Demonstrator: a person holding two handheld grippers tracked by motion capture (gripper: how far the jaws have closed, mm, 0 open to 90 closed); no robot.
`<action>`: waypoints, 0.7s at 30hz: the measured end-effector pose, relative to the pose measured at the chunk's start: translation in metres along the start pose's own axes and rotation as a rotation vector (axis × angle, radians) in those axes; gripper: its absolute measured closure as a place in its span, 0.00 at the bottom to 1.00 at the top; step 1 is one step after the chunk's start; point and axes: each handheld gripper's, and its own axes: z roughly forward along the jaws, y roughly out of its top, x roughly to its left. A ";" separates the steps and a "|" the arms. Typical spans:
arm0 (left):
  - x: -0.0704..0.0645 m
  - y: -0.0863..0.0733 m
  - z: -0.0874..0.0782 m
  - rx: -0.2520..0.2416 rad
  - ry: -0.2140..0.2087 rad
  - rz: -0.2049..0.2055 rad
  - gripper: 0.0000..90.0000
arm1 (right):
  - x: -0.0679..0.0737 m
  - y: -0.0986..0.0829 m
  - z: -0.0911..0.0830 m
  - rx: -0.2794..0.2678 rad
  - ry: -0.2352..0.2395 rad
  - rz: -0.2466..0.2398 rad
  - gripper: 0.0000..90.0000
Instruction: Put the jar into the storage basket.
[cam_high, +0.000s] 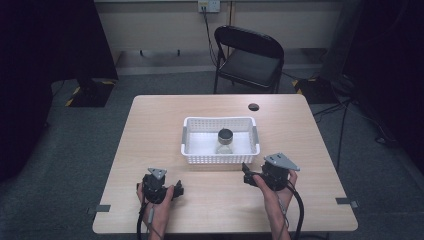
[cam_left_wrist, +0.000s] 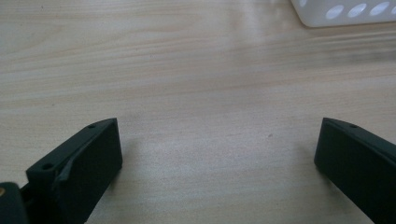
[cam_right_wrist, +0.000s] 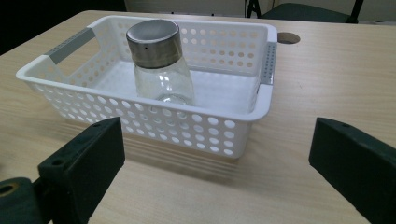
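A white perforated basket (cam_high: 197, 156) (cam_right_wrist: 243, 135) stands mid-table, and a clear glass jar with a dull metal lid (cam_high: 225, 141) (cam_right_wrist: 159, 60) stands upright inside it. My right gripper (cam_high: 246, 175) (cam_right_wrist: 217, 158) is held open just in front of the basket's near right corner, jaws wide apart with nothing between them. My left gripper (cam_high: 177, 189) (cam_left_wrist: 219, 158) hovers low over bare wood near the front left, also open and empty, with the basket's corner (cam_left_wrist: 345, 11) showing at the upper right of the left gripper view.
The wooden table (cam_high: 150, 130) has a round cable hole (cam_high: 253, 106) (cam_right_wrist: 288, 38) behind the basket. A black folding chair (cam_high: 248, 55) stands beyond the far edge. Dark equipment flanks both sides of the room.
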 end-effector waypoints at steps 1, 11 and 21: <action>0.000 0.000 0.000 0.000 0.000 0.000 0.00 | 0.000 -0.002 0.000 0.005 -0.003 0.001 0.03; 0.000 0.000 0.000 0.000 0.000 0.000 0.00 | -0.003 -0.027 0.000 0.059 -0.048 -0.004 0.04; 0.000 0.000 0.000 0.000 0.000 0.000 0.00 | -0.003 -0.051 0.008 0.122 -0.092 -0.021 0.04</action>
